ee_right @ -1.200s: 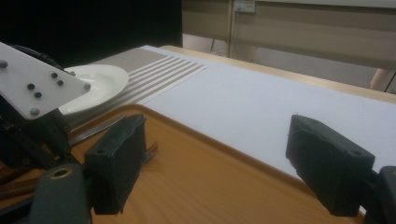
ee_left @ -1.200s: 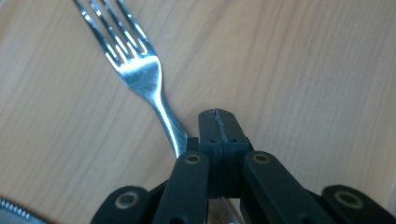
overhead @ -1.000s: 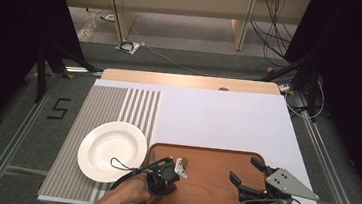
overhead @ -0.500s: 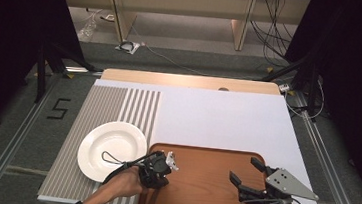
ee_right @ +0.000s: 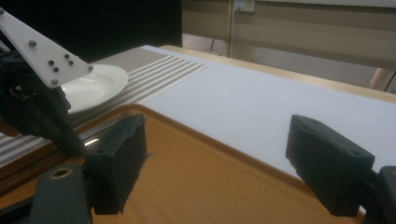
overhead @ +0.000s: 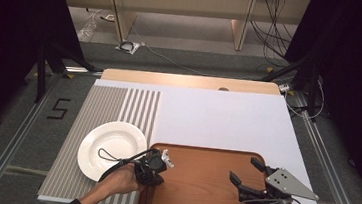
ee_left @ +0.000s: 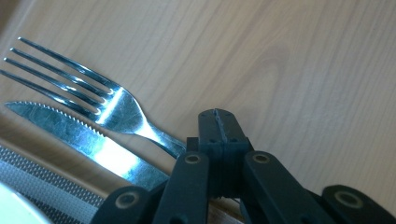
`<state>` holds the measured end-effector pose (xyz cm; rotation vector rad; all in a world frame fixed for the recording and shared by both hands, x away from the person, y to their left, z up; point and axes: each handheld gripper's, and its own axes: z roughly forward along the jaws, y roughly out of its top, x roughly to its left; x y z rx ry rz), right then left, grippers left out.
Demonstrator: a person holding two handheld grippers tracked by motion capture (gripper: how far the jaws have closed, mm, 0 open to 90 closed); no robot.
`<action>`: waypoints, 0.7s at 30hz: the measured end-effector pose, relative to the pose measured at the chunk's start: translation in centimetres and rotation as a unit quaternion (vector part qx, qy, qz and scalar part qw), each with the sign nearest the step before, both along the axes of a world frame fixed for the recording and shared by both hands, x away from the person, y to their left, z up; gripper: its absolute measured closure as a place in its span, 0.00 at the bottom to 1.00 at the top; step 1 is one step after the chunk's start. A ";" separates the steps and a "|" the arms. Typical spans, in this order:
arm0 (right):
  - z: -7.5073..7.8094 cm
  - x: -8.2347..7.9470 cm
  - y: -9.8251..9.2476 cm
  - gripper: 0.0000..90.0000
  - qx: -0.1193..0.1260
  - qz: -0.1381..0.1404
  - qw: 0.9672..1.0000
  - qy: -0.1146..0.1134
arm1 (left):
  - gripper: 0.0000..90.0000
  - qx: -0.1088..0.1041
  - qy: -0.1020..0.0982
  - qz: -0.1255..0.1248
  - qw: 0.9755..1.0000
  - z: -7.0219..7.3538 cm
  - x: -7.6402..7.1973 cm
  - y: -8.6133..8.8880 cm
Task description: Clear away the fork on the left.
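A steel fork [ee_left: 112, 100] and a serrated knife [ee_left: 79, 133] lie side by side on the wooden tray [overhead: 205, 195], close to its left rim. My left gripper [ee_left: 218, 119] is shut with nothing between its tips; they hover just right of the fork's handle, which runs under the jaws. In the high view the left gripper [overhead: 151, 168] sits at the tray's left edge, beside the white plate [overhead: 111, 148]. My right gripper [overhead: 252, 175] stands open and empty over the tray's right part, its pads [ee_right: 119, 163] wide apart.
The plate rests on a grey striped placemat [overhead: 103, 104] left of the tray. A white mat [overhead: 218, 115] covers the table behind the tray. Beyond the table's far edge are floor, cables and furniture legs.
My left gripper has slid a little to the left, toward the tray's left rim and the plate, still shut. The right gripper has stayed put.
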<state>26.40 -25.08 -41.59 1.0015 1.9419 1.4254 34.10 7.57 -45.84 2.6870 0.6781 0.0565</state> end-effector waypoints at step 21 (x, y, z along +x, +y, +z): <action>0.0 0.0 0.0 0.24 0.001 0.000 1.000 0.000 | 0.74 -0.043 -0.020 0.021 0.999 2.1 0.5 1.5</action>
